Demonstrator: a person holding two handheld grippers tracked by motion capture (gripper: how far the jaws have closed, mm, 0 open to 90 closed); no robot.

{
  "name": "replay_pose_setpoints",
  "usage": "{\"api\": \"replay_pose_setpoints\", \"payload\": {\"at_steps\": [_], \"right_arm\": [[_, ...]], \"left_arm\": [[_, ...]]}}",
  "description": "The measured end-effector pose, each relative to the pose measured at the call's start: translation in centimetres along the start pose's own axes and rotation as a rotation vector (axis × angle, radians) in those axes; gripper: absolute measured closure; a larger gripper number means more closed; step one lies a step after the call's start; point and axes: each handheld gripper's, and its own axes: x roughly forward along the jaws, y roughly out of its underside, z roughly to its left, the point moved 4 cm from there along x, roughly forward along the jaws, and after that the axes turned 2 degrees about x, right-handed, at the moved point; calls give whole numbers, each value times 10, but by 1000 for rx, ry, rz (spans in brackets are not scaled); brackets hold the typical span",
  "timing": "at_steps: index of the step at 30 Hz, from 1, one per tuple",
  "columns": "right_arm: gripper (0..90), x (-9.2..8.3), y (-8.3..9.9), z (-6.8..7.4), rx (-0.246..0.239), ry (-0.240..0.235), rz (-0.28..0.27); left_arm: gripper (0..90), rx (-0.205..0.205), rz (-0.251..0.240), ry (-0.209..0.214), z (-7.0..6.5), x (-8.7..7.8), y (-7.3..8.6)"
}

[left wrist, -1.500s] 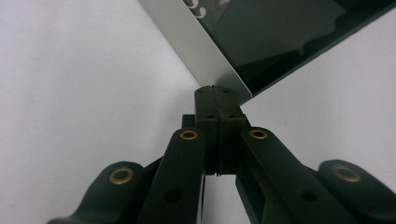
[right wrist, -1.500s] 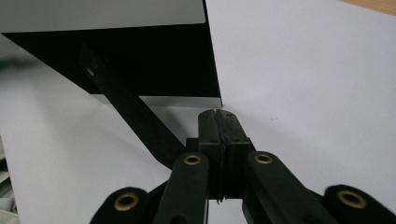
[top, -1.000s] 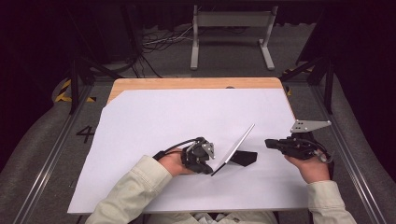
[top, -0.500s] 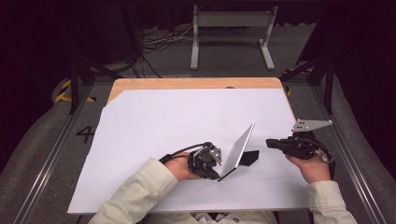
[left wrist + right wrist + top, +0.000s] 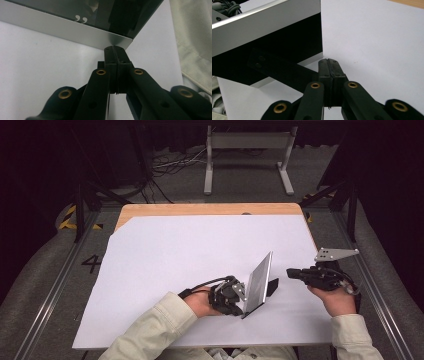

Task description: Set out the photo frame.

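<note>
1. Left gripper (image 5: pixel 239 297), black, 2-jaw, hand-held: in the left gripper view its jaws (image 5: pixel 116 53) are pressed together with no gap, their tips right at the lower corner of the silver-framed flat panel with a dark glossy face (image 5: pixel 75 15). Whether the tips pinch the panel's edge or merely touch it cannot be told.
2. Left hand (image 5: pixel 200 302), in a pale cream sleeve (image 5: pixel 150 332): wrapped round the left gripper at the near middle of the table; a black cable loops over the wrist.
3. Right gripper (image 5: pixel 295 273), black, 2-jaw, topped with a grey three-cornered plate (image 5: pixel 335 254): jaws clenched flat against each other and holding nothing in the right gripper view (image 5: pixel 330 65). Its tips point toward the panel's back and lie near it, just beside the black strut.
4. Right hand (image 5: pixel 337 300): grips the right gripper at the near right of the table.
5. Silver-framed panel (image 5: pixel 257 282): stands tilted on its lower edge between the 2 grippers, face toward the left gripper.
6. Black flat strut (image 5: pixel 284 71) on the panel's back: slants down to the sheet.
7. White sheet (image 5: pixel 190 250): covers most of the table.
8. Light wooden tabletop (image 5: pixel 200 210): a strip shows along the far edge.
</note>
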Motion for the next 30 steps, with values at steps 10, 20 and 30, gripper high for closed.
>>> {"api": "replay_pose_setpoints", "payload": {"at_steps": [10,20,30], "right_arm": [[898,-9,3,-2,13,17,-11],[897,-18,9,-3,29,36,-19],[889,-27,13,-5,48,55,-28]], "left_arm": [[900,22,-4,17,-3,8,-12],[900,43,-9,41,-5,19,-26],[900,42,-26,49,-6,28,-40]]}}
